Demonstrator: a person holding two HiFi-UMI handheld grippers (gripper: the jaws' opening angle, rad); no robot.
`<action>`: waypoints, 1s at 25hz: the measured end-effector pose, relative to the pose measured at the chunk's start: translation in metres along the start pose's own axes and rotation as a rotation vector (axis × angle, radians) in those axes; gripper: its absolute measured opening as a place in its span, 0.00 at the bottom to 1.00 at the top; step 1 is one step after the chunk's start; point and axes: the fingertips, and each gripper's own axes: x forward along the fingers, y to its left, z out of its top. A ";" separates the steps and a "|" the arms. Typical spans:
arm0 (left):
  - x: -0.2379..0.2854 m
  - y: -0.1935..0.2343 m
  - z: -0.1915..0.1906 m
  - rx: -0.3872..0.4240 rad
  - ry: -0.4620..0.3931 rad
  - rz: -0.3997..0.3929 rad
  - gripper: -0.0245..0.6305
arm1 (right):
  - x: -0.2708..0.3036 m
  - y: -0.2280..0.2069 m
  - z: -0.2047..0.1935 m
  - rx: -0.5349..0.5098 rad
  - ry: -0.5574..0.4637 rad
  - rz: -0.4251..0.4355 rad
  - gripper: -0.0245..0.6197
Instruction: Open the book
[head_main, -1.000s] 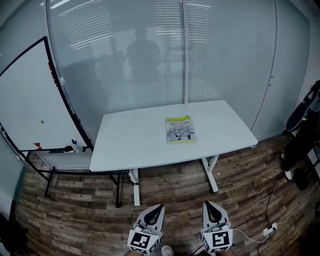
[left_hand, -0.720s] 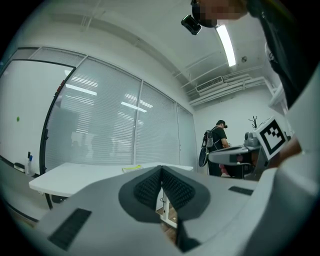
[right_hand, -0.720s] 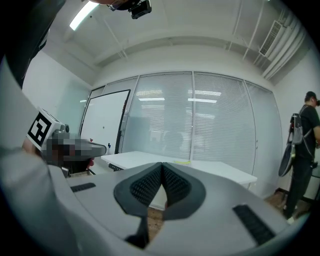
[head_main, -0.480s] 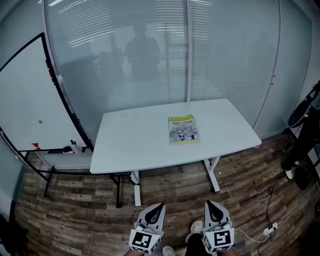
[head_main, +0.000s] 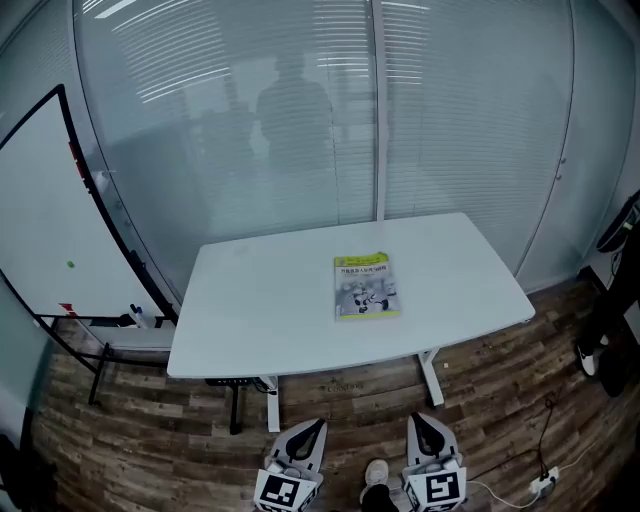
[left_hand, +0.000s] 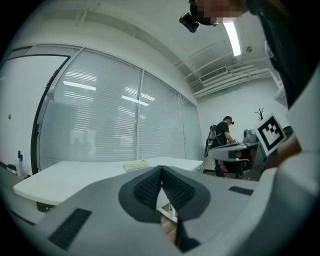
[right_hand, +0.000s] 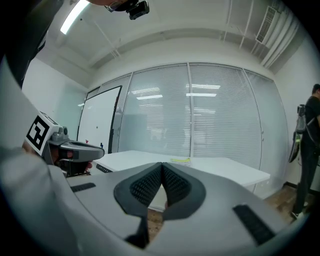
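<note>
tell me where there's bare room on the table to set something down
Widest bare patch: the left half of the table, between the book and the left edge. A smaller one lies between the book and the right edge. Nothing else is on it, so nowhere is crowded.

I am in an office meeting room. A plain white table (head_main: 260, 300) on metal legs stands on wood-plank flooring (head_main: 150, 430). Just behind the table runs a frosted glass partition (head_main: 470, 120) with horizontal blinds across its tall panes. Left of the table a large whiteboard (head_main: 40, 230) leans in a black stand. On the floor to the right of the table lies a power strip (head_main: 543, 482) with its cable. On the ceiling above and to the right of the table are a strip light (left_hand: 232, 37) and an air vent (left_hand: 220, 75). Well to the right of the table, a person (left_hand: 223, 137) stands at another desk (left_hand: 235, 149).
</note>
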 end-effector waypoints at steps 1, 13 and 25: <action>0.011 0.003 -0.002 0.002 0.010 0.003 0.05 | 0.009 -0.008 -0.003 0.007 0.000 0.005 0.05; 0.144 0.039 -0.003 0.020 0.047 0.071 0.05 | 0.127 -0.088 -0.016 0.036 0.057 0.131 0.05; 0.189 0.077 -0.008 0.037 0.091 0.131 0.05 | 0.194 -0.119 -0.056 0.115 0.142 0.179 0.05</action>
